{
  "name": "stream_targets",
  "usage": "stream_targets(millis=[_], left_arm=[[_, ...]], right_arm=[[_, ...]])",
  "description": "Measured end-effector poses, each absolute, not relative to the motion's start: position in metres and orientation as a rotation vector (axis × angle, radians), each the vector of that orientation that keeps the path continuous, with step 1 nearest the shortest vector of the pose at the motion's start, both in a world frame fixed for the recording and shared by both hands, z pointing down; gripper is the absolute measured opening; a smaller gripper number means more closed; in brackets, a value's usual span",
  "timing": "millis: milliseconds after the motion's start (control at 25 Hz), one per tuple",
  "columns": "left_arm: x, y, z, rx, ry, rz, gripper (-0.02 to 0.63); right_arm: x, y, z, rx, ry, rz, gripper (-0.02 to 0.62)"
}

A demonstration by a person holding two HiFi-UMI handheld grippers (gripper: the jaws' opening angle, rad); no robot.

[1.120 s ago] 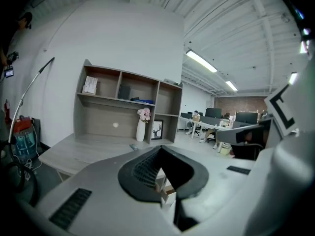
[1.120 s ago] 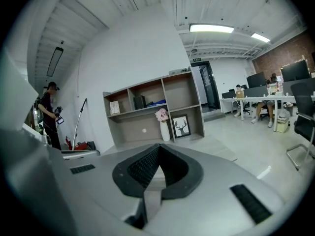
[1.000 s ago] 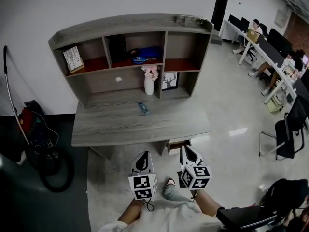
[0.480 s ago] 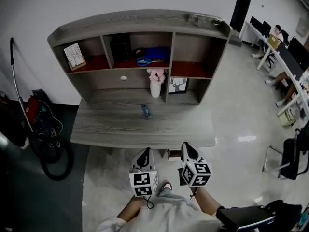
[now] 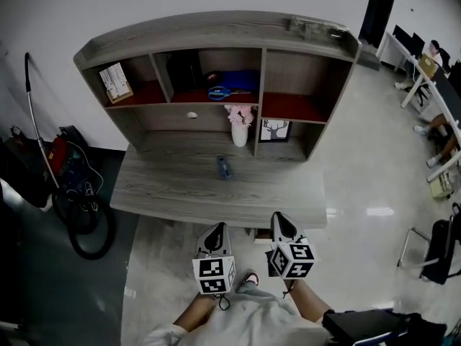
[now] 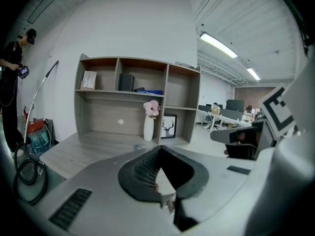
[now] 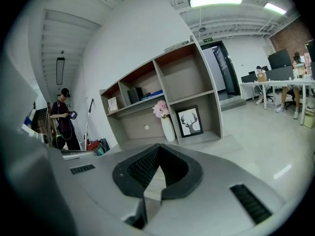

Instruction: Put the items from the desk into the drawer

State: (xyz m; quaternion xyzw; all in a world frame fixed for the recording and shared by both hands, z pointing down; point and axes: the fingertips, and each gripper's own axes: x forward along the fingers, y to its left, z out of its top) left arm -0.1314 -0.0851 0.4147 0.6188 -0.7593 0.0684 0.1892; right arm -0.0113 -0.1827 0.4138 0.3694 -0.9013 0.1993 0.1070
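A grey wooden desk [image 5: 180, 193] with a shelf hutch stands ahead of me. One small blue item [image 5: 224, 168] lies on the desktop [image 6: 74, 146]. At the back are a white vase of pink flowers [image 5: 240, 132] and a framed deer picture [image 5: 274, 130]. Blue scissors [image 5: 220, 91] lie on the middle shelf. A white knob [image 5: 192, 114] marks a drawer front in the hutch. Another drawer [image 5: 261, 231] peeks out under the desk edge. My left gripper [image 5: 215, 229] and right gripper [image 5: 282, 220] hover before the desk's front edge, both shut and empty.
A booklet [image 5: 117, 83] and a black box [image 5: 186, 71] sit on the upper shelves. Hoses and bags [image 5: 75, 193] crowd the floor at the left, with a pole [image 5: 36, 107] leaning on the wall. A person [image 6: 12, 82] stands at the left. Office chairs [image 5: 439, 244] are at the right.
The desk has drawn nearer and shifted right in the head view as both grippers moved toward it. Both stay shut.
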Motion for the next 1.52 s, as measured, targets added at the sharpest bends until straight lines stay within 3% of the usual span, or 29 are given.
stream_targets(millis=[1160, 1280, 1520], left_arm=[[-0.285, -0.168, 0.483, 1.672, -2.049, 0.159, -0.002], [-0.298, -0.177, 0.497, 1.658, -2.031, 0.165, -0.002], [-0.324, -0.193, 0.525, 1.636, -2.008, 0.177, -0.002]], right_arm=[[-0.191, -0.259, 0.500, 0.915, -2.502, 0.603, 0.002], [-0.207, -0.271, 0.519, 0.903, -2.471, 0.617, 0.050], [-0.236, -0.291, 0.556, 0.872, -2.423, 0.607, 0.070]])
